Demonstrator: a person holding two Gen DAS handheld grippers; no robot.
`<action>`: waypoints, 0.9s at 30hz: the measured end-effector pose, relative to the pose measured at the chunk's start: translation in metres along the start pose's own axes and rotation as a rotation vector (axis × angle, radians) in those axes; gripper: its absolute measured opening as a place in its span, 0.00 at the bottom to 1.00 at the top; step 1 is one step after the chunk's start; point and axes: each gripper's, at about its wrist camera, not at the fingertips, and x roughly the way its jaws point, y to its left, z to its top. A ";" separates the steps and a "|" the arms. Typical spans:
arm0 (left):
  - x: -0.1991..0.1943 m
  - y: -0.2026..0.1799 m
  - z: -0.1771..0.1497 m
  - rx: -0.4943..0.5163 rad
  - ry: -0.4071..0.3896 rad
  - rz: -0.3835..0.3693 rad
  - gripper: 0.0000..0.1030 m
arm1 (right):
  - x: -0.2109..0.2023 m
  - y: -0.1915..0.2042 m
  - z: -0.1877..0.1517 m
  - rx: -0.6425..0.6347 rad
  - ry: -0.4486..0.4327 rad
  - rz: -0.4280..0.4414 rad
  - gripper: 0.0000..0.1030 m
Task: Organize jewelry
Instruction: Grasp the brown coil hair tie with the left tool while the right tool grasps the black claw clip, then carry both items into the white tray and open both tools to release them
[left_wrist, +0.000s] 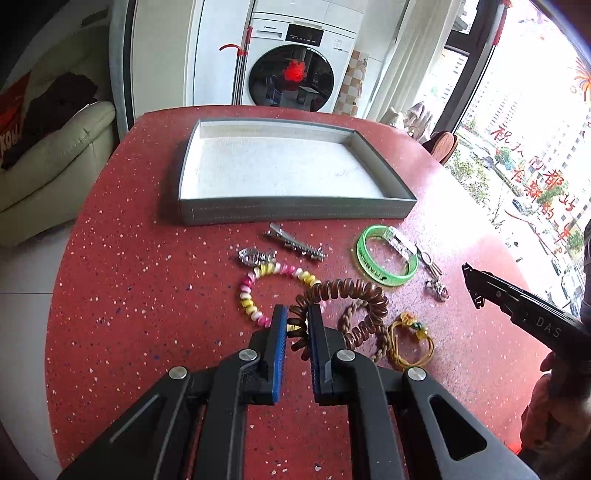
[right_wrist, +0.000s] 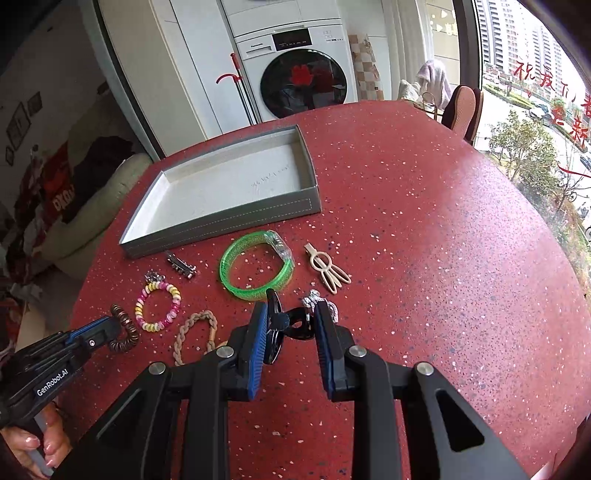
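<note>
Left gripper (left_wrist: 297, 325) clamps brown coil tie (left_wrist: 343, 295); right gripper (right_wrist: 290, 321) pinches black clip (right_wrist: 286, 321) — shallow bites, either may slip before far tray (left_wrist: 295, 212).

Tray (left_wrist: 295, 214): set on the worktop (left_wrist: 129, 258) at its far side, behind all the loose pieces.
Metal clip (left_wrist: 293, 243): laid just before the tray's near wall.
Beaded ring (left_wrist: 273, 291): found nearer than the clip, with a small watch (left_wrist: 255, 255) at its far edge.
Bangle (right_wrist: 255, 266): placed right of the clip; a flat hair clip (right_wrist: 327, 271) lies to its right.
Coiled hair tie (left_wrist: 343, 306): gripped by the left tongs (left_wrist: 297, 319), right of the beaded ring.
Braided band (right_wrist: 194, 332): seen between both tongs (partly hidden).
Dark hair claw (right_wrist: 288, 323): clamped in the right tongs (right_wrist: 291, 325), nearer than the bangle.
</note>
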 end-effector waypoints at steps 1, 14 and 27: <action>-0.002 0.001 0.007 -0.001 -0.004 -0.005 0.29 | 0.001 0.003 0.007 -0.005 -0.001 0.013 0.27; 0.030 0.026 0.126 -0.002 -0.069 0.044 0.29 | 0.053 0.048 0.128 -0.061 0.010 0.120 0.27; 0.150 0.054 0.181 -0.024 0.018 0.143 0.29 | 0.177 0.053 0.192 -0.072 0.121 0.093 0.27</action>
